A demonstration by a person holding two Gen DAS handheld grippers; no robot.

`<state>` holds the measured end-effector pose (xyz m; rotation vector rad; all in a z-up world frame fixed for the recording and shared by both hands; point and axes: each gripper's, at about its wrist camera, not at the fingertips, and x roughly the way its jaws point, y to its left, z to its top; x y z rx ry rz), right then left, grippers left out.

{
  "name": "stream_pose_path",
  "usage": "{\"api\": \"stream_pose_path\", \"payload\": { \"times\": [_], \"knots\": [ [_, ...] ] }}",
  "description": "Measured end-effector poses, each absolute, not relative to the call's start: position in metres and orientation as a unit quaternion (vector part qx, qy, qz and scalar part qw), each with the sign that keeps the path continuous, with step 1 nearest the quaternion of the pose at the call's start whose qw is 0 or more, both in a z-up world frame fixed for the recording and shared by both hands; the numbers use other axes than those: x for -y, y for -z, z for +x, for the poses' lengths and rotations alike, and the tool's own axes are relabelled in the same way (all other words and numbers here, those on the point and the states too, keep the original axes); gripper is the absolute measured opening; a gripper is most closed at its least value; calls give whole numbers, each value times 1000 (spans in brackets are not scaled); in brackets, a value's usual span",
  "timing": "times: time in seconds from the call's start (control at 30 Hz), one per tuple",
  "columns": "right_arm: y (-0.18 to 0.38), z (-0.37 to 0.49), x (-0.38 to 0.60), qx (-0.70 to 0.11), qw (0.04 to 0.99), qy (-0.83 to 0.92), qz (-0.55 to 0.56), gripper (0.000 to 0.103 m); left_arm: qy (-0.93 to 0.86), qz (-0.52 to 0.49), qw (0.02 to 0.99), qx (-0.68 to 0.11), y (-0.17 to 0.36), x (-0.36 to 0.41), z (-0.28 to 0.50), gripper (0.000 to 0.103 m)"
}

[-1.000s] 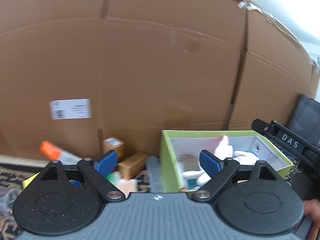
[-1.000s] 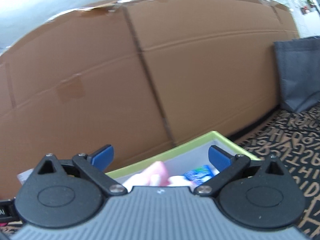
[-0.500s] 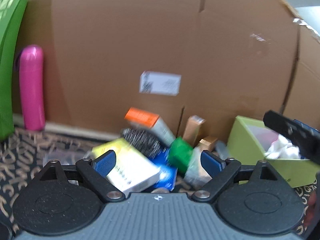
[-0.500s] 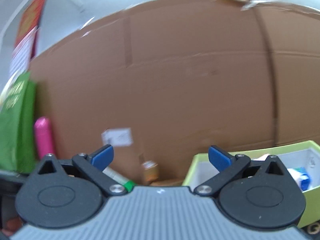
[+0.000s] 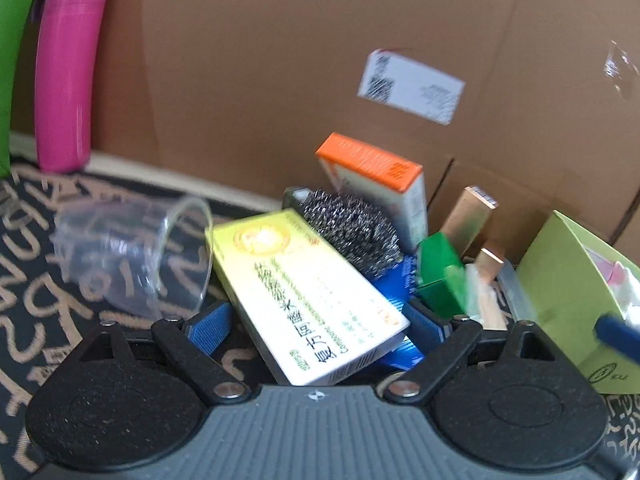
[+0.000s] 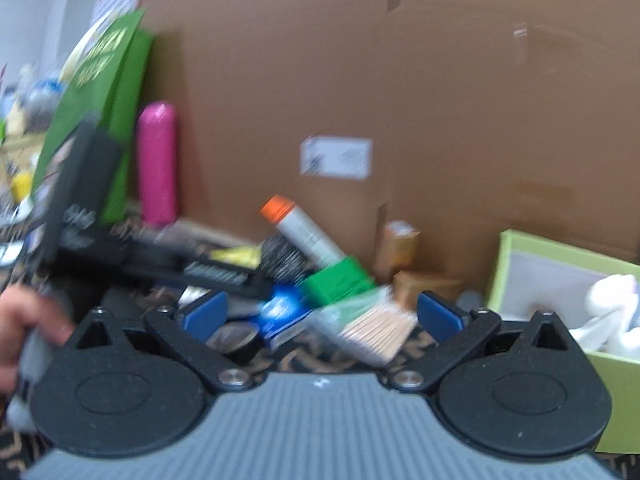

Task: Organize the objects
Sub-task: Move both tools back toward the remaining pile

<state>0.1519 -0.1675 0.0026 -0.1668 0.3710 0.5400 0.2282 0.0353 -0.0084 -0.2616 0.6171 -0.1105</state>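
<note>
A pile of small items lies on the patterned mat against a cardboard wall. My left gripper (image 5: 316, 326) is open, its fingers on either side of a yellow-white medicine box (image 5: 304, 296); contact is unclear. Behind it sit a steel wool ball (image 5: 352, 232), an orange-topped box (image 5: 376, 176), a green box (image 5: 440, 276) and a blue packet (image 5: 394, 280). My right gripper (image 6: 320, 316) is open above a bundle of cotton swabs (image 6: 372, 328) and the blue packet (image 6: 280, 312). The lime green box (image 6: 560, 280) holds white items at the right.
A clear plastic cup (image 5: 132, 256) lies on its side at the left. A pink bottle (image 5: 68, 68) and a green bag (image 6: 100, 112) stand by the cardboard wall (image 5: 280, 60). The left gripper's body (image 6: 120, 248) and a hand cross the right wrist view.
Both grippers have swung left from the lime green box and dropped toward the pile. The left gripper now straddles the yellow-white medicine box.
</note>
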Motion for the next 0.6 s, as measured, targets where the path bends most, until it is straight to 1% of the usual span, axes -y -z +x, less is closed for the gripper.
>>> {"api": "stream_pose_path", "payload": {
  "times": [0.13,0.17,0.23,0.3,0.37,0.4,0.43,0.47,0.5,0.53,0.6],
  "knots": [
    [15,150,143,-215,924,-292,-119,103,68,-131,943,-298,5,-43,225,92],
    [19,150,137,-224,920,-296,-122,101,69,-138,941,-301,4,-45,225,92],
    [25,153,127,-246,913,-302,-123,95,76,-146,937,-307,3,-48,225,91],
    [27,158,117,-262,907,-309,-116,92,79,-143,936,-310,2,-48,224,91],
    [29,164,108,-274,904,-309,-111,84,77,-128,939,-310,2,-45,222,91],
    [30,168,104,-283,903,-304,-108,76,76,-118,940,-311,3,-44,222,90],
    [33,173,101,-293,902,-300,-103,65,76,-111,940,-313,3,-43,221,90],
    [36,177,101,-305,899,-298,-97,58,77,-107,940,-315,3,-42,221,90],
    [36,179,103,-308,899,-297,-90,48,79,-107,939,-318,3,-42,221,90],
    [34,178,107,-305,901,-298,-83,41,82,-106,938,-321,3,-42,221,90],
    [34,174,116,-304,902,-294,-89,41,82,-104,936,-326,2,-40,218,90]
  ]
}}
